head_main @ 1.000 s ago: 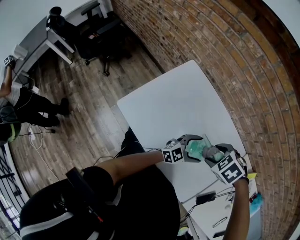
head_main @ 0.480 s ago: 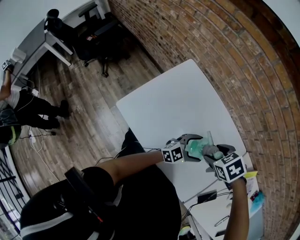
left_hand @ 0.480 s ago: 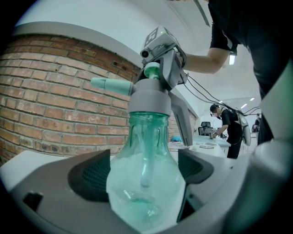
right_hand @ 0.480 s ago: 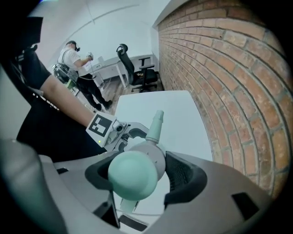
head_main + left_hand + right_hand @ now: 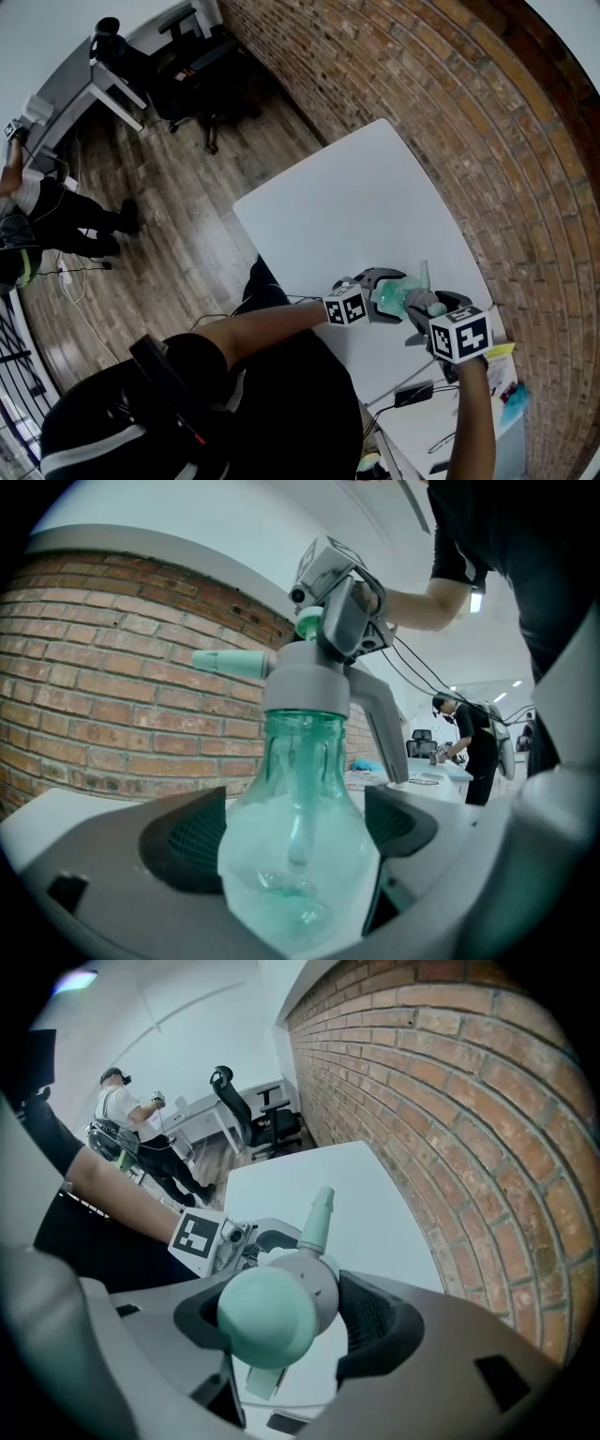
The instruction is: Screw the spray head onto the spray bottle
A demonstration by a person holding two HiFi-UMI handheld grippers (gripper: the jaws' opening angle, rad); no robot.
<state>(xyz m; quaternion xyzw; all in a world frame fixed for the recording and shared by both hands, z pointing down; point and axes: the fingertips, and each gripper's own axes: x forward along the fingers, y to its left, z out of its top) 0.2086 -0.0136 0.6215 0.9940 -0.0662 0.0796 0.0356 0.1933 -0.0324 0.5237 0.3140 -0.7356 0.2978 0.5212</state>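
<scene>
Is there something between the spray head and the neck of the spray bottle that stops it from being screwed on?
Nothing visible does. The spray head sits directly on the neck of the spray bottle. The left gripper is shut on the spray bottle, and the right gripper is shut on the spray head.

I logged the right gripper (image 5: 281, 1327) clamped on the spray head (image 5: 321, 1283), teal knob (image 5: 265, 1316) facing the camera, nozzle (image 5: 317, 1218) pointing away over the table (image 5: 380, 1199). The left gripper (image 5: 255, 1239) sat just behind it. Brick wall (image 5: 450, 1101) at right.
</scene>
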